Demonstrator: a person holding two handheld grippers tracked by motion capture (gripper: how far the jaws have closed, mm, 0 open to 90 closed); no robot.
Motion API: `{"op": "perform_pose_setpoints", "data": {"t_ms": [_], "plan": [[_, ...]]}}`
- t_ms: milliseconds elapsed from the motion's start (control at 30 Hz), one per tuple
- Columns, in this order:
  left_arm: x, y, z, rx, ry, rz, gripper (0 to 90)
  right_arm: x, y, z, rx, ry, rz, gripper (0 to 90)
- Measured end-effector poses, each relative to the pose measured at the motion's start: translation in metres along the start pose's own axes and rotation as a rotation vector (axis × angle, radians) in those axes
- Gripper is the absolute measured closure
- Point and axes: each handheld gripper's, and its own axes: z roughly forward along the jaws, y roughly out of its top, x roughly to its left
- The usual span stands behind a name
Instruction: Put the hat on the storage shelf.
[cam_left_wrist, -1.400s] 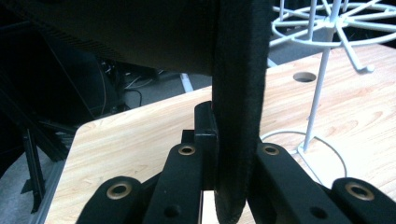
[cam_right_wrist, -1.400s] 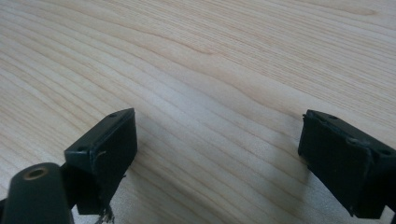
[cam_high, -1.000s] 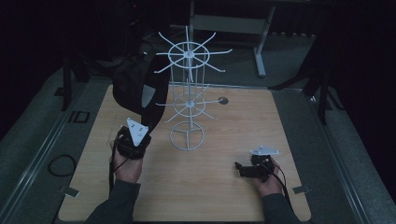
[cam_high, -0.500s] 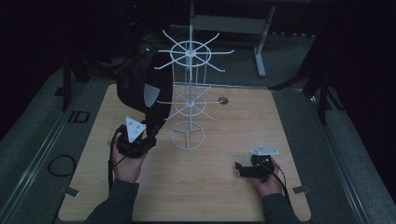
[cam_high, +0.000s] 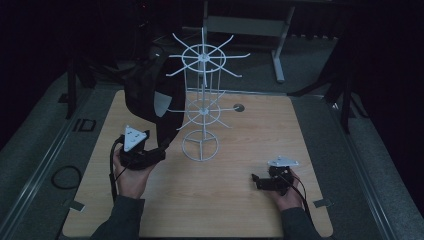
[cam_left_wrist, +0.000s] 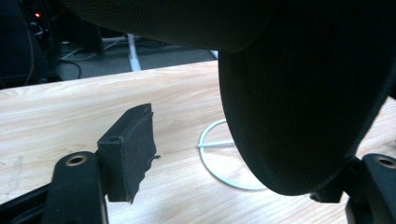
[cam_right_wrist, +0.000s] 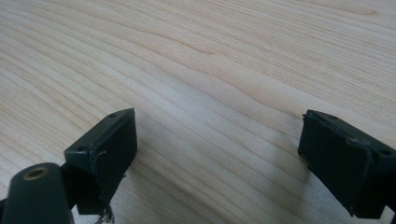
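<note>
left claw (cam_high: 159, 152) spread, black bag (cam_high: 150, 95) against one jaw beside white rack (cam_high: 201, 100); right claw (cam_high: 257, 181) released over table (cam_high: 240, 200)

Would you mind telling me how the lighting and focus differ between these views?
High view: dim, surroundings almost black, wooden table moderately lit. Left gripper view: brighter, a dark bag looms close and soft. Right gripper view: evenly lit, wood grain fairly sharp.

High view looks down from above the wooden table (cam_high: 240, 200); both tongs views skim that tabletop closely.
</note>
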Motion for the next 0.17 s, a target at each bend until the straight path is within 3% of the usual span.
{"op": "perform_pose_setpoints", "data": {"t_ms": [167], "plan": [[-0.0001, -0.0023, -0.0056, -0.012, -0.033, -0.032, 25.8, 0.0, 0.0, -0.0001, 0.001, 0.0, -0.001, 11.5]]}}
